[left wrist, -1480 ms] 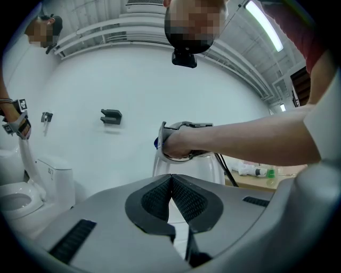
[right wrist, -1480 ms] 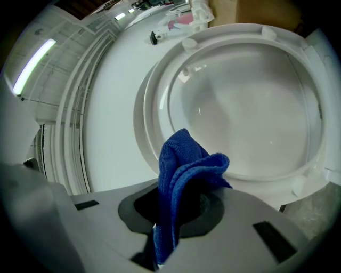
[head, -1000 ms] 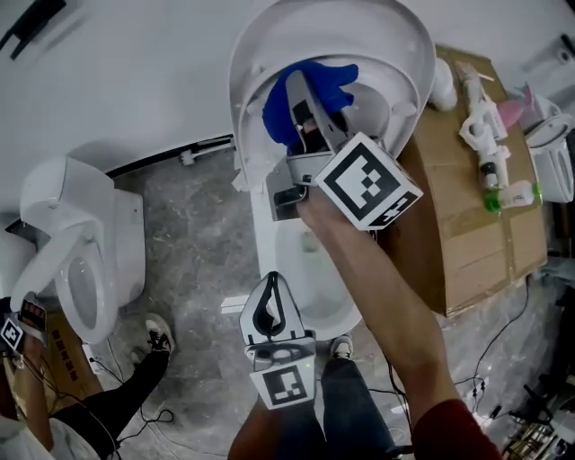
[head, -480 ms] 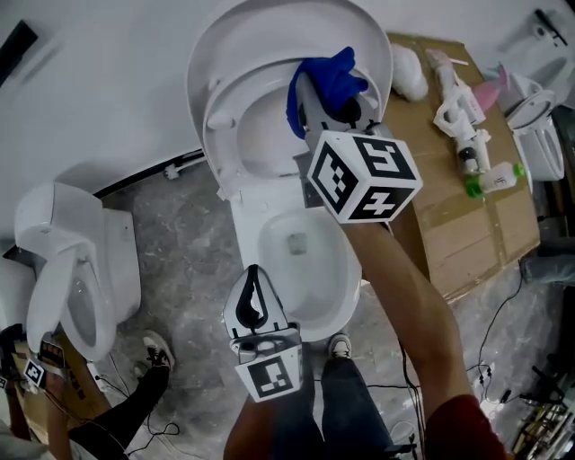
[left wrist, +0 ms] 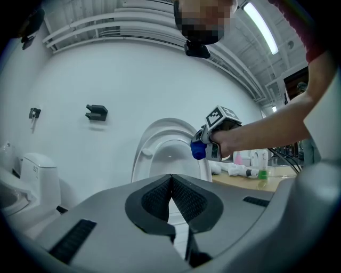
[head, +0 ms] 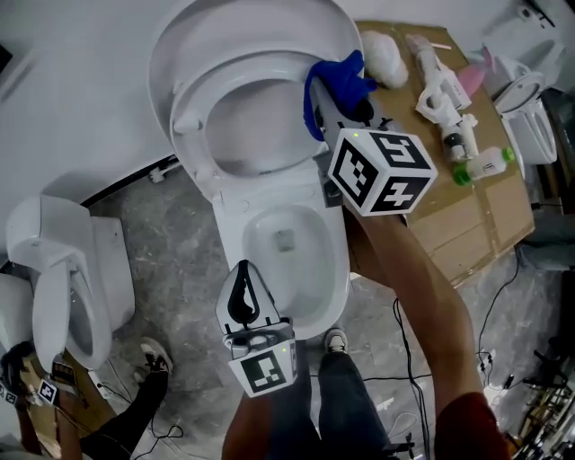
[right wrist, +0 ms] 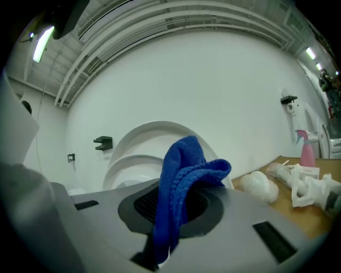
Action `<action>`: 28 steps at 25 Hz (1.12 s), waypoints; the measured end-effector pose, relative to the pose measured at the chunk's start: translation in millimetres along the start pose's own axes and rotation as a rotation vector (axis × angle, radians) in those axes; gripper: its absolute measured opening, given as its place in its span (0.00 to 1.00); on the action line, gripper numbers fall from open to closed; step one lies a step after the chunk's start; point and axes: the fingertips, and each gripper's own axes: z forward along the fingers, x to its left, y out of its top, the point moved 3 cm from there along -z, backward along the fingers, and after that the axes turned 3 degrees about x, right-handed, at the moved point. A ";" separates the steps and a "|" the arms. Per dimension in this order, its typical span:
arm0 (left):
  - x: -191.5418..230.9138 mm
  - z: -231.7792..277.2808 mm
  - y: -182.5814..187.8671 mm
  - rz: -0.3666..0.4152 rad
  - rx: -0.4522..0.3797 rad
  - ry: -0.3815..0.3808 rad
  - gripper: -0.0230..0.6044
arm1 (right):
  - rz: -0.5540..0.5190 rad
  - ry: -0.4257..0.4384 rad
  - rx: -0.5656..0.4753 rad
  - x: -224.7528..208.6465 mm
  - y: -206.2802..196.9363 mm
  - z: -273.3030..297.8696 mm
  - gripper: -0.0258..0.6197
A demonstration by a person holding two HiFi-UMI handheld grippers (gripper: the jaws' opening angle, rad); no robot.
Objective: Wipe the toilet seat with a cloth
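Note:
The white toilet's seat [head: 187, 97] stands raised against its lid [head: 243, 22], above the open bowl [head: 232, 220]. My right gripper [head: 334, 106] is shut on a blue cloth [head: 332, 79] at the right edge of the raised seat. In the right gripper view the cloth [right wrist: 178, 176] bunches out between the shut jaws of the right gripper [right wrist: 170, 205], with the seat [right wrist: 128, 165] behind it. My left gripper [head: 243, 274] hovers over the bowl's front rim, shut and holding nothing. In the left gripper view the left gripper [left wrist: 171, 184] points level at the seat [left wrist: 160, 152].
A cardboard box [head: 458, 211] to the right of the toilet carries a pink spray bottle [head: 481, 63], white bottles [head: 440, 94] and a white wad [head: 384, 56]. A second toilet [head: 63, 269] stands at the left. Cables [head: 404, 359] and a shoe [head: 154, 359] lie on the floor.
My right gripper has carried the cloth from the inner left part of the raised seat across to its right edge and has rolled. The left gripper stays shut above the bowl.

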 end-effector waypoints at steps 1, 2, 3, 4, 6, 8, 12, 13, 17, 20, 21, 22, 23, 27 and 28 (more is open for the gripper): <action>-1.3 1.2 0.1 0.004 -0.003 0.000 0.06 | -0.015 -0.006 0.007 -4.3 -3.3 -1.3 0.13; -2.5 2.4 -0.1 0.007 -0.005 -0.002 0.06 | -0.027 -0.013 0.012 -8.5 -6.7 -2.8 0.13; -3.7 3.3 -1.5 0.005 -0.001 -0.005 0.06 | -0.038 -0.019 0.016 -12.5 -10.2 -4.3 0.13; -4.8 4.1 -3.4 0.002 0.006 -0.008 0.06 | -0.053 -0.025 0.019 -16.3 -13.5 -5.6 0.13; -6.1 7.0 -5.5 0.005 0.009 -0.013 0.06 | -0.105 -0.036 0.023 -22.0 -19.0 -7.5 0.13; -6.1 12.0 -3.3 0.030 -0.008 -0.015 0.06 | -0.158 -0.050 0.023 -25.2 -23.7 -9.0 0.13; -6.5 18.6 -7.8 0.042 -0.012 -0.013 0.06 | -0.260 -0.083 0.010 -27.4 -35.4 -12.8 0.13; -6.6 20.4 -10.0 0.041 -0.009 -0.013 0.06 | -0.253 -0.090 0.000 -29.7 -38.4 -13.8 0.13; -6.1 28.1 -17.6 0.043 -0.001 -0.014 0.06 | -0.242 -0.138 -0.024 -41.4 -51.9 -19.3 0.13; -4.0 32.6 -23.5 0.043 0.002 -0.009 0.06 | -0.256 -0.177 -0.011 -50.7 -65.7 -22.3 0.13; -3.5 33.9 -26.1 0.042 0.006 -0.009 0.06 | -0.255 -0.189 -0.002 -54.0 -71.4 -22.5 0.13; -3.1 35.0 -29.0 0.043 0.011 -0.010 0.06 | -0.246 -0.200 0.010 -57.5 -78.2 -22.7 0.13; -2.8 35.9 -32.3 0.047 0.015 -0.011 0.06 | -0.232 -0.209 0.023 -60.7 -86.4 -22.9 0.13; -0.8 39.0 -47.5 0.048 0.026 -0.014 0.06 | -0.182 -0.231 0.101 -70.6 -135.0 -22.1 0.13; 0.1 39.9 -52.1 0.049 0.027 -0.014 0.06 | -0.183 -0.234 0.119 -71.9 -148.2 -21.6 0.13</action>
